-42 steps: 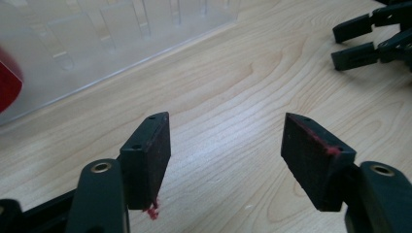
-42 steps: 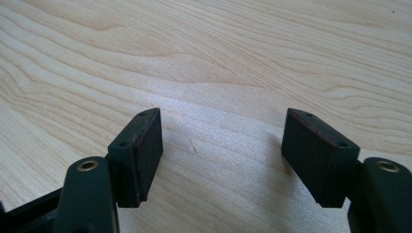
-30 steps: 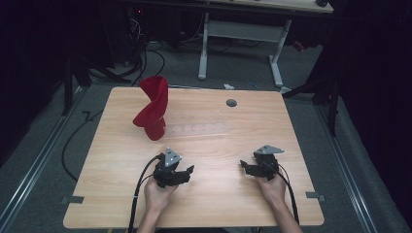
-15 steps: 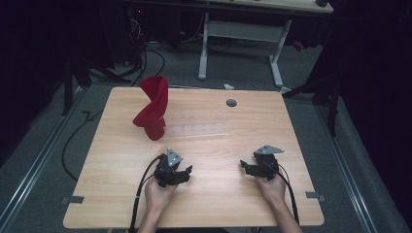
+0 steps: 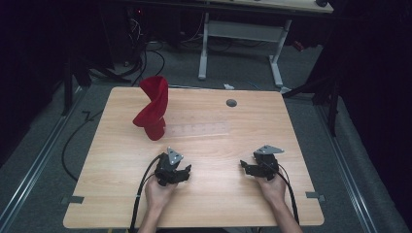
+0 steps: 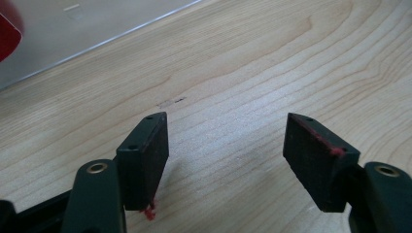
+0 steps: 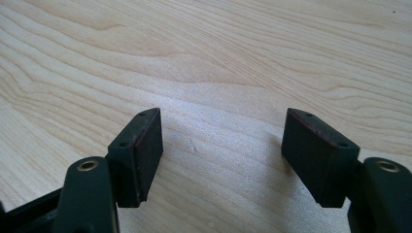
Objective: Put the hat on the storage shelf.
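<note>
A red twisted cloth [image 5: 153, 107] stands upright on the left far part of the wooden table [image 5: 209, 208]. My left gripper [image 5: 177, 171] rests near the front of the table, held by a hand, a short way in front of the cloth. Its jaws stand wide apart with nothing between them [image 6: 226, 155]; red fibres cling to the pads [image 6: 148, 211]. A corner of the red cloth [image 6: 8, 26] peeks in at the top left of the left gripper view. My right gripper [image 5: 252, 167] lies at the front right, open over bare wood [image 7: 221, 155].
A clear flat strip [image 5: 197, 130] lies on the table just right of the cloth. A round grey grommet [image 5: 231, 103] sits near the far edge. Beyond the table stand a white desk frame [image 5: 240, 31] and cables on the floor [image 5: 145, 53].
The left gripper has shifted slightly. The right gripper and the red cloth stay where they were.
</note>
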Demonstrator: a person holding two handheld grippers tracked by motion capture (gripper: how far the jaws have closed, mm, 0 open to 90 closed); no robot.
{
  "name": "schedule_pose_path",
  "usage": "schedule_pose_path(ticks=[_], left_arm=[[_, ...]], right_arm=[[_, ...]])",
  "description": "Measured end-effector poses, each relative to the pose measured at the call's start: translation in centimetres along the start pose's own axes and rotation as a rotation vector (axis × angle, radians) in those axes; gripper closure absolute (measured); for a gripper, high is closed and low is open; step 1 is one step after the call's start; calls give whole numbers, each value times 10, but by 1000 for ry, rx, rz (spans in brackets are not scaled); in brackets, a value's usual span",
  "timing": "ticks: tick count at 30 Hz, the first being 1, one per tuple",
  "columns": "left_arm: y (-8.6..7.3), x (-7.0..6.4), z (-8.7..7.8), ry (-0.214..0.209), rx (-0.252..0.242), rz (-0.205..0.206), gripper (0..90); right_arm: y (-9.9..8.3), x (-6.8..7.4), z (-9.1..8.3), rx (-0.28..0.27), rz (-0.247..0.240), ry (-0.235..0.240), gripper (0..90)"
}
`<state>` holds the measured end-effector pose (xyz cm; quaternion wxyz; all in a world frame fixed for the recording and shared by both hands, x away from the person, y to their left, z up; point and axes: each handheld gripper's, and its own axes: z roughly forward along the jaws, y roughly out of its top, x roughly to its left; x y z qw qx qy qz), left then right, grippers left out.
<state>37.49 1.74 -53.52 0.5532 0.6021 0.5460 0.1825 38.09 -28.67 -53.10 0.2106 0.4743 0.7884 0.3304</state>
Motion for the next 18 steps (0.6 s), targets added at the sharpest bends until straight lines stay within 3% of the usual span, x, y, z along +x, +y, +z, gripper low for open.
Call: schedule_pose_path(ticks=[8,12,18], left_arm=[[-7,2,6,23,30,22,321],[-8,5,5,8,11,-20,314],[-8,6,4,10,10,-20,310]], right_arm=[[0,0,0,0,0,0,316],[0,0,0,0,0,0,316],[0,0,0,0,0,0,316]])
